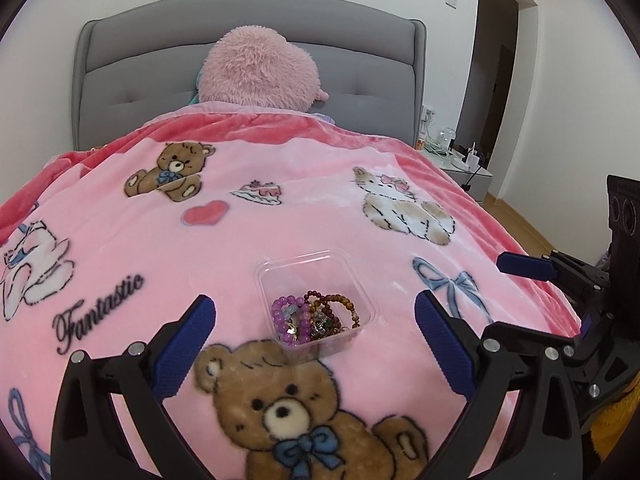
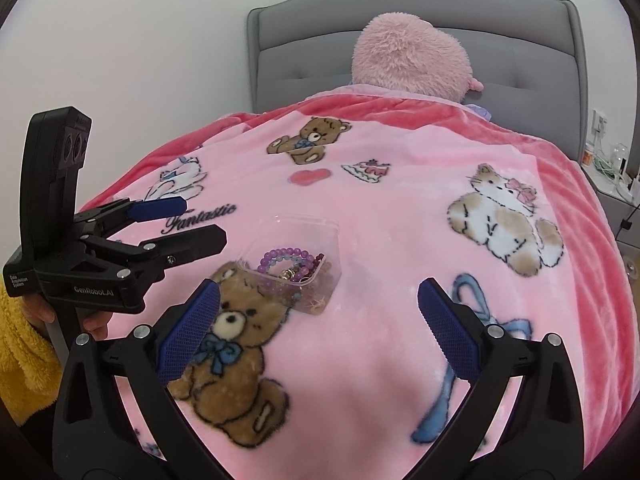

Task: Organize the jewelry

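Blue-padded fingers [image 1: 188, 344] of the left gripper [image 1: 316, 344] fill the near foreground, spread wide apart with nothing between them. Beneath lies the pink fleece blanket [image 1: 320, 208], printed with bears, cats and bows, covering the bed up to a gray padded headboard [image 1: 132, 76] and a fluffy pink pillow [image 1: 260, 68]. On the blanket, just ahead of both tools, sits a clear plastic box [image 1: 316, 300] holding 2 or more bead bracelets [image 1: 294, 320], purple and brown; finer pieces seem tangled among them. Over it, the right gripper [image 2: 320, 332] hangs equally wide, holding nothing.
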The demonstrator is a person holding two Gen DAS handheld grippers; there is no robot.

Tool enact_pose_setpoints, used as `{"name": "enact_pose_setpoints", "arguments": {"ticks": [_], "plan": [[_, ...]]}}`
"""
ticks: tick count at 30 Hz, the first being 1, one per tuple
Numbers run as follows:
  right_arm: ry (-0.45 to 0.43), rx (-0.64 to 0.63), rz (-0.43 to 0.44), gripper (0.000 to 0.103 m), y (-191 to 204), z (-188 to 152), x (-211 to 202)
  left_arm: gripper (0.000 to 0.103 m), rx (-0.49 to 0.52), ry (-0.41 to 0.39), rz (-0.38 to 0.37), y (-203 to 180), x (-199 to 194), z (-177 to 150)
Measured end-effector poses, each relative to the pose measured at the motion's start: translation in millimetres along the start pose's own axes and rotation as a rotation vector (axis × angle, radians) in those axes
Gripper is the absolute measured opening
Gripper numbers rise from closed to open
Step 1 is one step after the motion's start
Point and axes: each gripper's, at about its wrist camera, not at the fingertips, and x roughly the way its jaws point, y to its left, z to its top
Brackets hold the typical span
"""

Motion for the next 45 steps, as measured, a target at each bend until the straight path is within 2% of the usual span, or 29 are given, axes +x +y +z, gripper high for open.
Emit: {"name": "enact_pose_setpoints", "arguments": {"ticks": [30,45], "plan": [[0.002,0.008,0.017,0.095,3.4,6.9,3.4,0.098,-0.006,-0.003,0.004,8.4,-2.1,-3.4],[-0.001,0.01,0.021,0.095,2.9,6.6,4.5,0.098,-0.007,0.008,-0.02,8.7,-1.1,-4.1]]}}
